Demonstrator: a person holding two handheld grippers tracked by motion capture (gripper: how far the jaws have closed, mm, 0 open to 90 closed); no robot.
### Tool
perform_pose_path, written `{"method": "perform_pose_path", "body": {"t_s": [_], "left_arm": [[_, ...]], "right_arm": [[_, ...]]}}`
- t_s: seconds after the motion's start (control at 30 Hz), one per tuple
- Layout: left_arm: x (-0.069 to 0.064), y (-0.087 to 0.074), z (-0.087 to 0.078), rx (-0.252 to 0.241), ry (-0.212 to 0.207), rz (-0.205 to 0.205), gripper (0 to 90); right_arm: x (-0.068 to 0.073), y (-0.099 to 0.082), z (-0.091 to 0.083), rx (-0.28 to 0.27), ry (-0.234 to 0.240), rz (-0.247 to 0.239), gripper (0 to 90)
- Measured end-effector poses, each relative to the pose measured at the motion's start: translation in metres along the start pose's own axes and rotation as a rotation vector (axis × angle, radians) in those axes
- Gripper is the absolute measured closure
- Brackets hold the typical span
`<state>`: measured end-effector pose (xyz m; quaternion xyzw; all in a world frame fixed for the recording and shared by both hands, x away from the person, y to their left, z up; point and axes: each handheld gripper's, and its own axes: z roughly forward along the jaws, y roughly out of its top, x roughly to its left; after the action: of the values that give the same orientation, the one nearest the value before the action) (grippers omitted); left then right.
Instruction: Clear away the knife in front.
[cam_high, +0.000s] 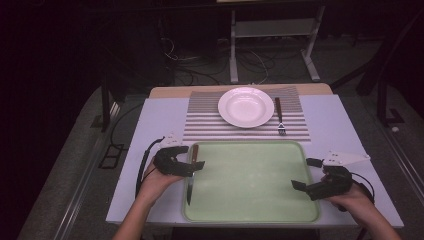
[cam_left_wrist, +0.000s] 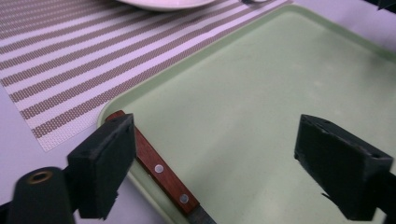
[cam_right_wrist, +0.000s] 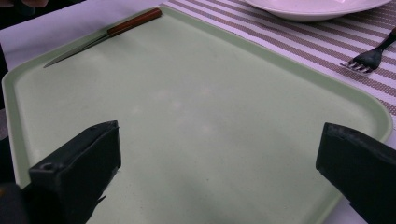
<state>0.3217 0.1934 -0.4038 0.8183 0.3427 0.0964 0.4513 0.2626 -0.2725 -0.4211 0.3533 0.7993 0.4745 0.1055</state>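
The knife (cam_left_wrist: 161, 171) lies along the tray's (cam_left_wrist: 261, 93) left rim, beside the left gripper's (cam_left_wrist: 224, 172) wide-open jaws.

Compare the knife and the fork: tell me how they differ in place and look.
The knife lies along the left edge of the green tray, beside the left gripper; the fork lies on the striped mat, right of the plate.
The knife has a reddish-brown riveted wooden handle; the fork's handle looks dark.
The knife's blade points toward the person, as do the fork's tines.
Neither is being gripped.
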Motion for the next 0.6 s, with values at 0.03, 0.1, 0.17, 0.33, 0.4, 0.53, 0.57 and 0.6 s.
{"method": "perform_pose_path", "body": {"t_s": [0.03, 0.1, 0.17, 0.33, 0.4, 0.53, 0.57, 0.6], "left_arm": [[0.000, -0.001, -0.002, -0.002, -0.002, 0.002, 6.3], [0.000, -0.003, -0.003, -0.012, -0.005, 0.008, 2.5], [0.000, -0.006, -0.005, -0.017, -0.012, 0.012, 0.0], [-0.002, -0.011, -0.010, -0.035, -0.033, 0.022, 0.0], [-0.002, -0.013, -0.010, -0.033, -0.047, 0.023, 0.0], [-0.002, -0.014, -0.011, -0.046, -0.050, 0.024, 0.0], [-0.002, -0.014, -0.011, -0.050, -0.054, 0.023, 0.0], [-0.001, -0.014, -0.011, -0.049, -0.056, 0.024, 0.0]], "right_arm": [[0.000, 0.000, 0.000, 0.000, 0.000, 0.000, 0.2], [0.000, 0.000, 0.000, 0.002, 0.001, 0.000, 0.2], [-0.001, -0.001, 0.000, 0.004, 0.002, -0.001, 0.2], [-0.003, -0.002, 0.001, 0.012, 0.001, -0.008, 0.2], [-0.005, -0.004, 0.000, 0.015, -0.001, -0.009, 0.2], [-0.010, -0.006, 0.000, 0.022, -0.009, -0.021, 0.1], [-0.011, -0.007, 0.000, 0.024, -0.011, -0.021, 0.1], [-0.012, -0.007, 0.000, 0.025, -0.014, -0.023, 0.1]]}}
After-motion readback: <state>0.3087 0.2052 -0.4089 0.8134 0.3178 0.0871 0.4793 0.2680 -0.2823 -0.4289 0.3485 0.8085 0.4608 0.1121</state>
